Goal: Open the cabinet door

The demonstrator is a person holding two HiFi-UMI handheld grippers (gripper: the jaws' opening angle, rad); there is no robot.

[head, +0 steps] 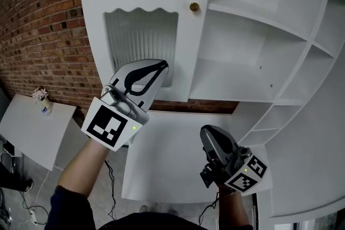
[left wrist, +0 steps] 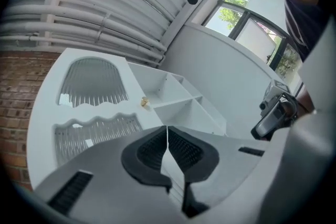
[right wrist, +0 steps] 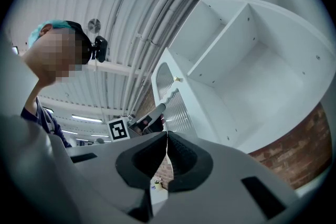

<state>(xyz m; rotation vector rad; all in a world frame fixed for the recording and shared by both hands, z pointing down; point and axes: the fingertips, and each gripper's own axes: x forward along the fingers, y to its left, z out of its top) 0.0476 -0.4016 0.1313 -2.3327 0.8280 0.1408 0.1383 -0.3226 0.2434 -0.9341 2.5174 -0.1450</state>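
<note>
A white cabinet door point(head: 186, 46) with two ribbed glass panels point(head: 141, 37) has a small brass knob point(head: 194, 7) near its right edge. The knob also shows in the left gripper view point(left wrist: 143, 102) and the right gripper view point(right wrist: 177, 80). My left gripper point(head: 161, 66) is raised in front of the lower glass panel, below and left of the knob, its jaws shut and empty point(left wrist: 167, 131). My right gripper point(head: 207, 132) hangs lower, under the open shelves, shut with nothing held point(right wrist: 167, 136).
Open white shelves point(head: 253, 51) fill the cabinet to the right of the door. A white counter point(head: 172, 159) lies beneath. A brick wall point(head: 38, 35) is at the left, with a white table point(head: 27, 134) bearing a small object point(head: 42, 98). Cables point(head: 29, 213) trail on the floor.
</note>
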